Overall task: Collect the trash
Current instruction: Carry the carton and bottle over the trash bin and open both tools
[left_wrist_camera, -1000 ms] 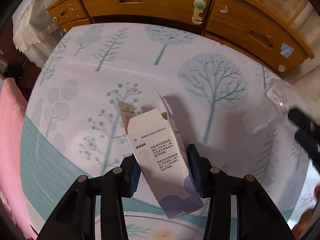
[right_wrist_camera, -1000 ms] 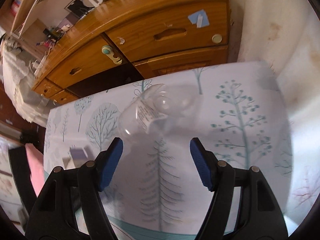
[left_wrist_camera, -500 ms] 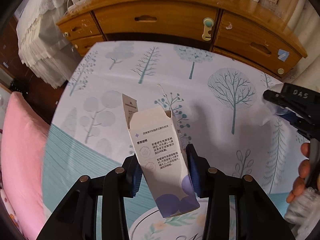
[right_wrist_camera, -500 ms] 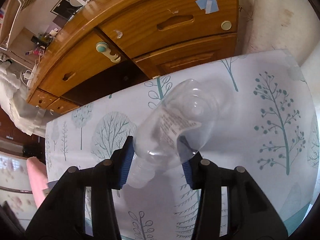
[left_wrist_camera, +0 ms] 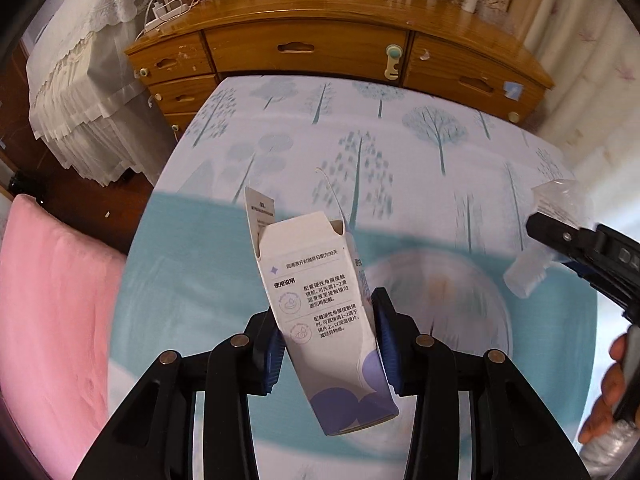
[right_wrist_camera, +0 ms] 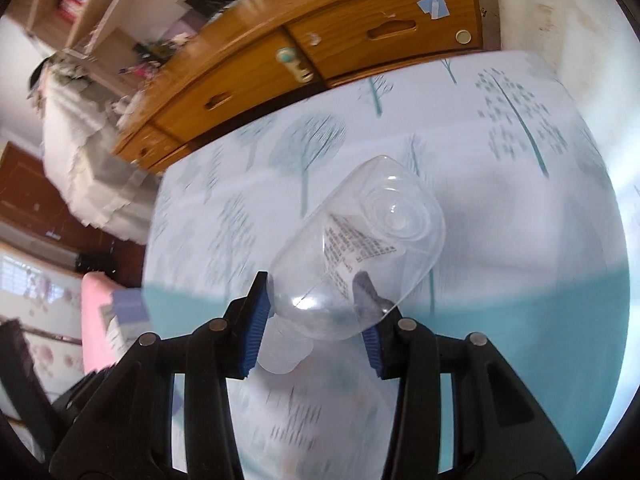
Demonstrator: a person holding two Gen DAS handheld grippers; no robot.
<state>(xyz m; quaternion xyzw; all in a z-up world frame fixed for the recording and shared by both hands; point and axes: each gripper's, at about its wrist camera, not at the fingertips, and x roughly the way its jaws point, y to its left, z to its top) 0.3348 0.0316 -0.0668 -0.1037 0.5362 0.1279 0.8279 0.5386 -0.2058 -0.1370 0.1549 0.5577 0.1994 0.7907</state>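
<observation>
A: Left wrist view first. We see the left gripper point(left_wrist_camera: 329, 336) with its 2 blue-padded fingers point(left_wrist_camera: 385, 344) pinching a white paper carton point(left_wrist_camera: 320, 312), 1 pad on each narrow side.

B: Carton's position?

A: Held in the air above the bed, tilted, open flaps pointing away from the camera, purple-printed base toward us. Chinese text faces the lens. Below it we note the bedsheet point(left_wrist_camera: 400, 152), pale with a tree print at the far end and a teal band nearer. A pink pillow point(left_wrist_camera: 52, 312) lies at the left edge.

B: Anything of the other tool there?

A: Yes. The right gripper point(left_wrist_camera: 580, 240) enters from the right edge with a clear plastic bottle point(left_wrist_camera: 528, 276) in it, cap end down-left. A bare hand point(left_wrist_camera: 608, 384) shows below it. Behind the bed stands a wooden dresser point(left_wrist_camera: 320, 44) with drawers; white lace cloth point(left_wrist_camera: 80, 80) hangs left of it.

B: Right wrist view?

A: We see the right gripper point(right_wrist_camera: 316, 320) with both fingers point(right_wrist_camera: 256, 320) closed against the clear plastic bottle point(right_wrist_camera: 360, 248), gripping near its neck. The bottle is off the sheet, its base pointing away from the lens, its label turned toward us. The background is motion-blurred. The wooden dresser point(right_wrist_camera: 320, 60) runs across the top, the bedsheet point(right_wrist_camera: 520, 160) spreads beneath, and the carton point(right_wrist_camera: 128, 312) shows as a blurred patch at the left.
</observation>
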